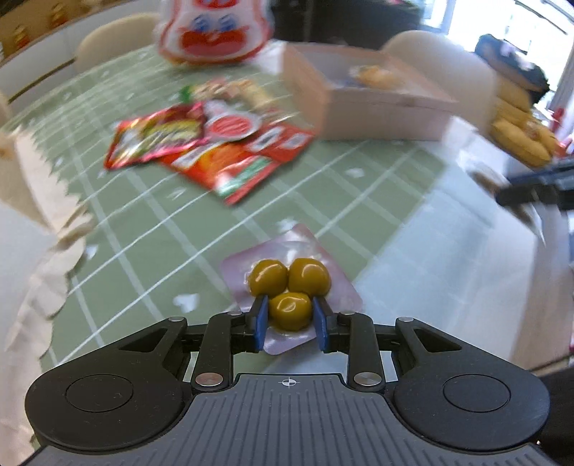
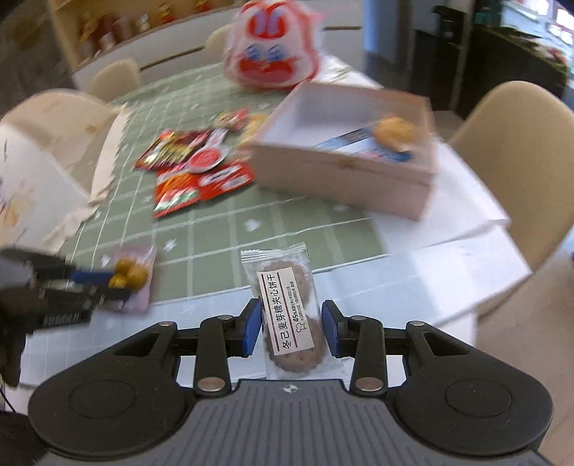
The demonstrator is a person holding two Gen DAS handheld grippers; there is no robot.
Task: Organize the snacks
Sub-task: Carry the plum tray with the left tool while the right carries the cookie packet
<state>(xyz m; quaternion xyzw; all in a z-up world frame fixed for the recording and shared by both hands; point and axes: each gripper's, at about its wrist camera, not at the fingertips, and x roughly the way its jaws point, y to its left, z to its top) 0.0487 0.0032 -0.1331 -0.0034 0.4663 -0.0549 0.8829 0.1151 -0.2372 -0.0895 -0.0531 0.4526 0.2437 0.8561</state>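
My left gripper (image 1: pixel 290 314) is shut on a pink packet holding three green olive-like snacks (image 1: pixel 289 283), its blue pads pressing the nearest one. The same packet (image 2: pixel 132 277) and the left gripper (image 2: pixel 89 277) show at the left of the right wrist view. My right gripper (image 2: pixel 291 324) is shut on a clear packet of brown sandwich biscuits (image 2: pixel 288 315) with a white label. A pale open box (image 1: pixel 376 107) stands ahead, also in the right wrist view (image 2: pixel 344 179), with a few snacks inside. Red snack packets (image 1: pixel 201 147) (image 2: pixel 193 168) lie left of it.
A big white-and-red rabbit-face bag (image 1: pixel 211 32) (image 2: pixel 272 50) stands at the table's far side. The table has a green checked cloth (image 1: pixel 179 222). Cream chairs (image 2: pixel 516 150) surround it. Bananas (image 1: pixel 520 132) lie at the right. A shelf (image 2: pixel 107 32) stands behind.
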